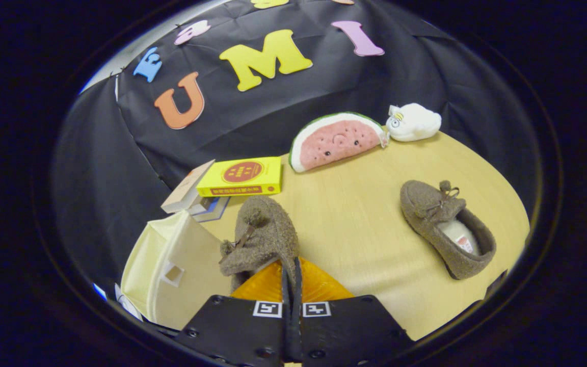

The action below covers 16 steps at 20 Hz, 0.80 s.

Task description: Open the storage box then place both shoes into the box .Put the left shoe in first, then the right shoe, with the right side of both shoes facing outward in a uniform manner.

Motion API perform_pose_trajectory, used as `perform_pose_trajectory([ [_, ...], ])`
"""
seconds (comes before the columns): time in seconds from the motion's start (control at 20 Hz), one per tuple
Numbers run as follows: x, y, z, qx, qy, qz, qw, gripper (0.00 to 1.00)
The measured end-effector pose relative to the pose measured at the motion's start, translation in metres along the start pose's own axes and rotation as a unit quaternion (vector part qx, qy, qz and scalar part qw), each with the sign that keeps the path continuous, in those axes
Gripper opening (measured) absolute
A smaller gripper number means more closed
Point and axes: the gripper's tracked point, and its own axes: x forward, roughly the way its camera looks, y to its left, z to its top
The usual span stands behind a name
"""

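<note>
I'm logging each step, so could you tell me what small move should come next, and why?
Probably carry the held shoe sideways over the cream storage box and lower it in. The gripper is shut on its rim, the box sits just beside it, and the second shoe waits on the table.

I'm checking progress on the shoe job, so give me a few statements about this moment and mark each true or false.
1. The claw is shut on a brown shoe. True.
2. The second shoe already sits in the box. False: it lies on the table, beyond the fingers.
3. A watermelon plush leans near the black cloth wall. True.
4. The yellow book lies under the held shoe. False: it rests on other books behind it.
5. The cream box stands beside the held shoe. True.
</note>
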Motion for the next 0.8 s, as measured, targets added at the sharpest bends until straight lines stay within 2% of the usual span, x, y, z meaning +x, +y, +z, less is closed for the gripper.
perform_pose_trajectory([
  [0.1,-0.011,0.033,0.008,-0.009,-0.006,0.01,1.0,0.0],
  [0.4,-0.041,0.14,0.034,0.015,-0.018,0.06,0.998,0.0],
  [0.6,-0.043,0.201,0.023,0.024,-0.01,0.074,0.997,0.0],
  [0.8,-0.023,0.232,-0.005,0.036,0.006,0.062,0.997,0.0],
])
